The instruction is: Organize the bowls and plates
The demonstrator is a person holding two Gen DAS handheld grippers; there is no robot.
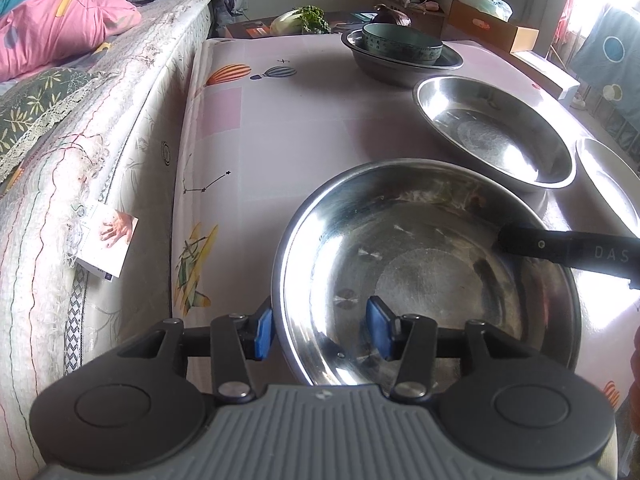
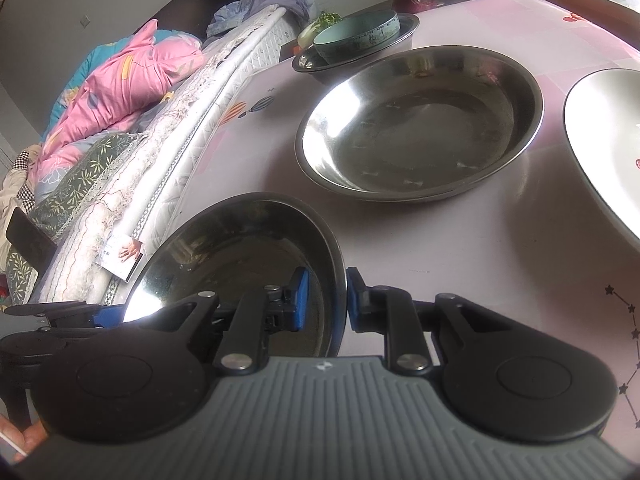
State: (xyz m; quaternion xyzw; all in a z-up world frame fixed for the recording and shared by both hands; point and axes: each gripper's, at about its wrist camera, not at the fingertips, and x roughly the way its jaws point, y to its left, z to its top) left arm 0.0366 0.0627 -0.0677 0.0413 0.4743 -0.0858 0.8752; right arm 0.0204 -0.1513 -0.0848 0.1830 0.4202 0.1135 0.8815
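Note:
A steel bowl point(image 1: 432, 264) sits at the near edge of the pink table; it also shows in the right wrist view point(image 2: 240, 252). My left gripper point(image 1: 320, 330) straddles its left rim, one blue pad outside, one inside, with a gap to the rim. My right gripper point(image 2: 326, 300) straddles its right rim, pads close to the metal. A second steel bowl point(image 1: 496, 132) point(image 2: 420, 124) lies beyond. A teal ceramic bowl point(image 1: 402, 44) point(image 2: 358, 34) rests inside a third steel bowl point(image 1: 400, 68) point(image 2: 320, 66) at the far end. A white plate point(image 1: 612, 184) point(image 2: 604, 140) lies at the right.
A mattress edge point(image 1: 100, 168) with bedding runs along the table's left side. A paper tag point(image 1: 106, 240) hangs from it. Greens point(image 1: 300, 20) and cardboard boxes point(image 1: 492, 26) stand past the table's far end.

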